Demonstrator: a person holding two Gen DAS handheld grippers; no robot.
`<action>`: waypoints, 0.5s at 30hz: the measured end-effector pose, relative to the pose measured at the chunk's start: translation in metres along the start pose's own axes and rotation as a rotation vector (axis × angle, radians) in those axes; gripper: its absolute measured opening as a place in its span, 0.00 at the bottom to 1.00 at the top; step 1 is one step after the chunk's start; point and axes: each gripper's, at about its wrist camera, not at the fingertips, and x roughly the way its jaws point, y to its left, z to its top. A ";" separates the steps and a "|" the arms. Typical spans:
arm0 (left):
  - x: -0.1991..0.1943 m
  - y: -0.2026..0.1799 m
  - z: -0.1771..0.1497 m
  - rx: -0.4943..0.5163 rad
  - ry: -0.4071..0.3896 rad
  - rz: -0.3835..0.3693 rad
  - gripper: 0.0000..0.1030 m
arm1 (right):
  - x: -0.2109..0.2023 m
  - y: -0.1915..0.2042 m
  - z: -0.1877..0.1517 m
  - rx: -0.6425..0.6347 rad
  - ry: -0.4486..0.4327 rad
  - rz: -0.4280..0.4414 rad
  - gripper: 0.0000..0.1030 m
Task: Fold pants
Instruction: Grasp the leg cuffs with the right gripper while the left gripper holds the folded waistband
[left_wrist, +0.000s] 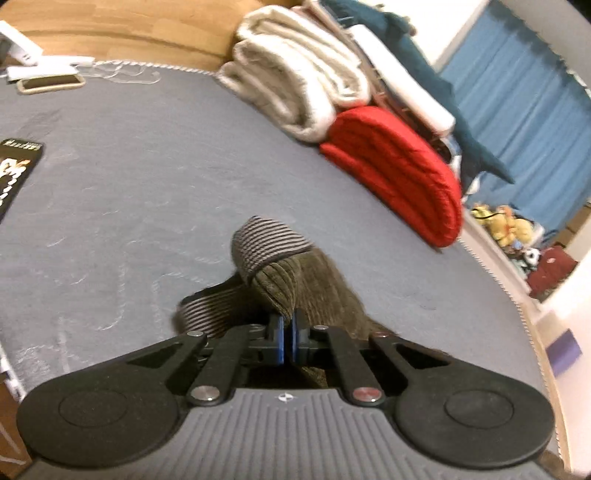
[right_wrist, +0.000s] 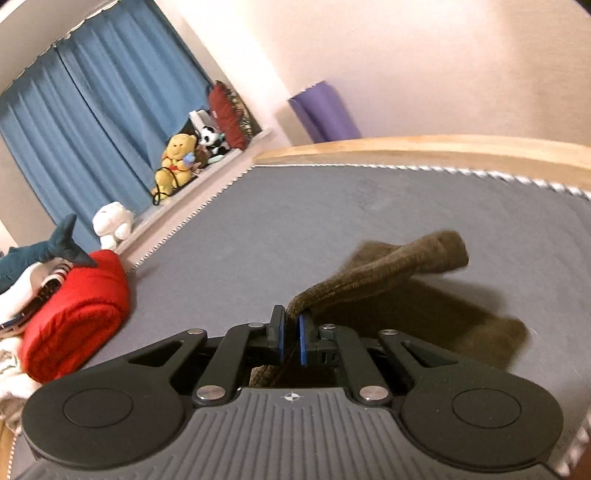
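The left gripper (left_wrist: 287, 334) is clamped on the pants (left_wrist: 295, 280) at their striped waistband, low centre of the left wrist view, lifted off the grey bed (left_wrist: 147, 166). The right gripper (right_wrist: 291, 332), low centre of its own view, pinches another edge of the brown corduroy, the rest trailing right over the bed. Judging by this, a fold is being carried over; next, both edges need laying down evenly aligned. Both grippers point forward and somewhat downward.
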 end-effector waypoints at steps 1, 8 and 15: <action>0.002 0.003 -0.001 -0.012 0.021 0.021 0.03 | -0.003 -0.008 -0.012 -0.002 0.007 -0.019 0.07; 0.016 0.020 -0.005 -0.082 0.138 0.073 0.05 | 0.005 -0.068 -0.082 0.143 0.168 -0.182 0.07; 0.018 0.030 -0.007 -0.118 0.158 0.057 0.14 | 0.021 -0.094 -0.061 0.285 0.146 -0.178 0.26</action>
